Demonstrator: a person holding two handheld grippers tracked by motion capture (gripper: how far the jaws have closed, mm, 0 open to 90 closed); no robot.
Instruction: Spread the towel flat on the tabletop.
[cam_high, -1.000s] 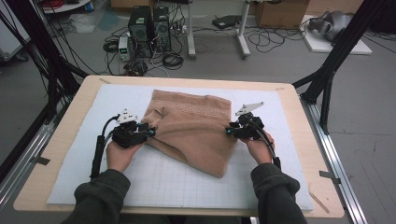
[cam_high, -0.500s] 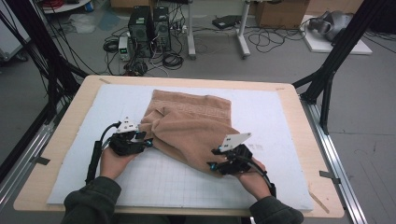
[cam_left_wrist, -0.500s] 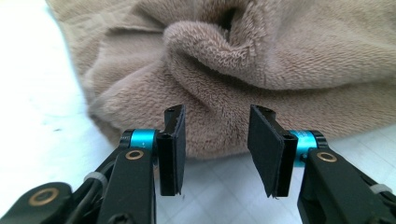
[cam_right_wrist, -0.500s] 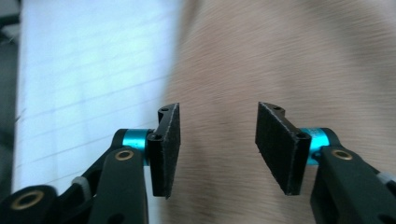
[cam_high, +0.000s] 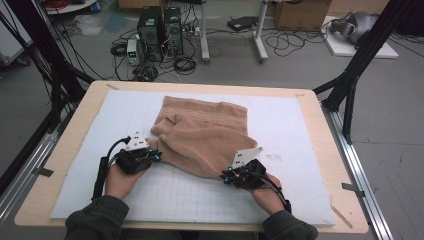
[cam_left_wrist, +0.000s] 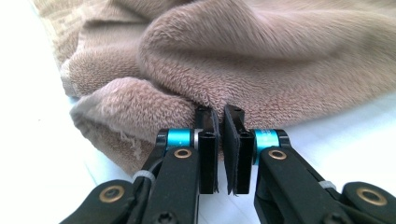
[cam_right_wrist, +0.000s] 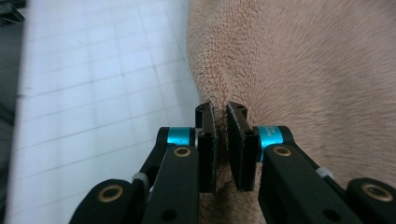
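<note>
Near edge of the mat: bare grid between the two hands, free room there and toward the right edge. Left gripper, jaws pinched on the towel's left near fold; in the left gripper view the towel bunches right at the gripper. Right gripper, jaws clamped on the towel's near right edge, cloth nipped at the gripper. Versus half a second back: towel pulled a bit nearer, right gripper closer to the near edge. Towel sits mat centre, far edge flat, far strip of mat open. Table rim bare around.
</note>
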